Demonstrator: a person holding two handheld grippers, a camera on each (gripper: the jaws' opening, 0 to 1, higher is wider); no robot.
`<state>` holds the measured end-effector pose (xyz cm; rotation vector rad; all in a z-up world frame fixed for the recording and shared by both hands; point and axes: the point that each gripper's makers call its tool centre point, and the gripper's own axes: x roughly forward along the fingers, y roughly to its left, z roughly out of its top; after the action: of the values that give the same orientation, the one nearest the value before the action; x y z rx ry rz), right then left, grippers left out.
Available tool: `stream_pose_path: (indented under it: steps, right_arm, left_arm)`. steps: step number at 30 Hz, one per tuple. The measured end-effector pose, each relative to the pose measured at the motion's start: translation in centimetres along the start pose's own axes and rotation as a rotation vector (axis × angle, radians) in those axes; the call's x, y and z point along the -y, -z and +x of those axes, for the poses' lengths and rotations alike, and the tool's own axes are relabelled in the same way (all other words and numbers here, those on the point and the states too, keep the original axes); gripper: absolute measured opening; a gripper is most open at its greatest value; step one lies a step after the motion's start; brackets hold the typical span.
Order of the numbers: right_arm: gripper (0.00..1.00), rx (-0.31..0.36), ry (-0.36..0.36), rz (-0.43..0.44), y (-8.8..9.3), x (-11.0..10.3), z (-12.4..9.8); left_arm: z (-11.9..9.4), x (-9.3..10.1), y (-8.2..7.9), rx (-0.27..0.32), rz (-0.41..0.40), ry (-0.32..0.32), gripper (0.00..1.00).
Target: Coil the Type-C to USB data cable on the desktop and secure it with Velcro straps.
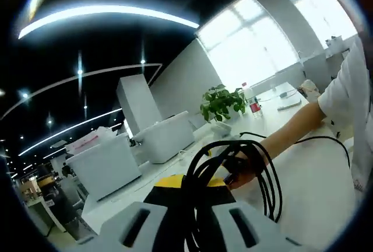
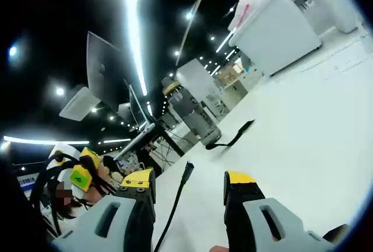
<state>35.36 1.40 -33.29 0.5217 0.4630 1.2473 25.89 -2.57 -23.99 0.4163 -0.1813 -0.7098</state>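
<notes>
Left gripper view showed your black data cable (image 1: pixel 239 167) already gathered into loops and raised just above the white desktop (image 1: pixel 315 182), pinched in your left gripper (image 1: pixel 195 191) with a hand (image 1: pixel 245 167) steadying the bundle at 3 o'clock, probably to keep the coils from springing apart. Your right gripper (image 2: pixel 189 196) stood with jaws wide and empty, one cable plug (image 2: pixel 187 172) poking up between them and a dark strap (image 2: pixel 230 138), likely the Velcro, lying on the desktop at 12 o'clock, ready to fetch. No writing was legible.
</notes>
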Motion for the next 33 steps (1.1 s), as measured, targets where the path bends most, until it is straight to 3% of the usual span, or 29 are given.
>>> stream_pose_path:
  steps: [1, 5, 9, 13, 19, 23, 27, 29, 31, 33]
  right_arm:
    - [0.43, -0.014, 0.02, -0.021, 0.3, 0.4, 0.5]
    - [0.09, 0.005, 0.021, -0.042, 0.4, 0.4, 1.6]
    - [0.05, 0.061, 0.009, -0.065, -1.0, 0.1, 0.7]
    - [0.04, 0.124, -0.02, -0.088, -3.0, -1.1, -1.3]
    - [0.04, 0.233, -0.126, -0.258, -6.3, -6.3, -4.7]
    - [0.04, 0.218, -0.149, -0.347, -6.7, -8.8, -5.1]
    - [0.04, 0.23, -0.186, -0.384, -6.7, -10.8, -5.0]
    - [0.04, 0.231, -0.197, -0.391, -6.4, -11.5, -4.9]
    - [0.04, 0.247, -0.164, -0.444, -6.9, -11.1, -5.1]
    - [0.04, 0.258, -0.145, -0.447, -7.2, -10.6, -5.5]
  left_arm:
    - [0.0, 0.1, 0.0, 0.004, -0.001, 0.0, 0.06]
    - [-0.1, 0.2, 0.1, 0.015, -0.008, -0.009, 0.06]
    - [-0.6, -0.4, 0.5, 0.025, -0.027, -0.047, 0.06]
    - [-0.9, -1.2, 1.4, 0.057, -0.118, -0.081, 0.06]
    - [-0.2, -0.7, 2.3, 0.113, -0.206, -0.072, 0.07]
    - [1.0, 0.3, 2.2, 0.132, -0.217, -0.033, 0.08]
    - [2.0, 1.4, 2.2, 0.113, -0.192, -0.008, 0.09]
    - [2.0, 1.2, 2.3, 0.089, -0.144, -0.034, 0.09]
    - [1.8, 0.9, 2.3, 0.084, -0.107, -0.065, 0.09]
    - [1.5, 0.6, 2.4, 0.092, -0.108, -0.088, 0.09]
